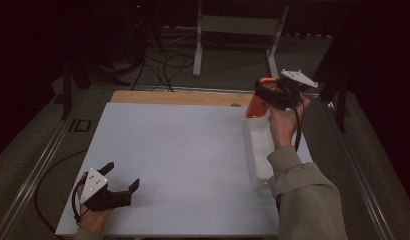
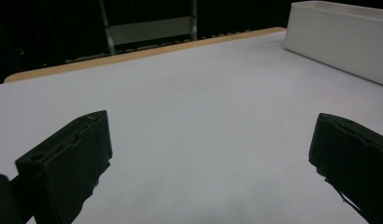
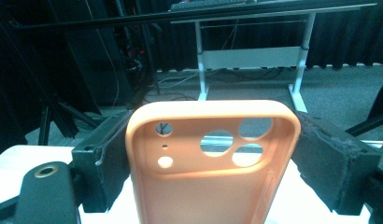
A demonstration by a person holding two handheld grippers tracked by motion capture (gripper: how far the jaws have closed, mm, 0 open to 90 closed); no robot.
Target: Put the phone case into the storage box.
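one orange soft-plastic phone case (image 3: pixel 213 163) sits pinched by its side edges in my right gripper (image 1: pixel 267 96) fingers, raised above the desk's (image 1: pixel 183 160) far right corner. it looks light, bendy and easily squashed, so i'd grip gently across those edges; my left gripper (image 1: pixel 124 176) fingers are spread, empty.

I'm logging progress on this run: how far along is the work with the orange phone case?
Done: the right gripper is shut on the orange phone case and holds it off the table, above the white bin. In hand: carrying it. Left: setting it down. The left gripper rests open on the white mat.
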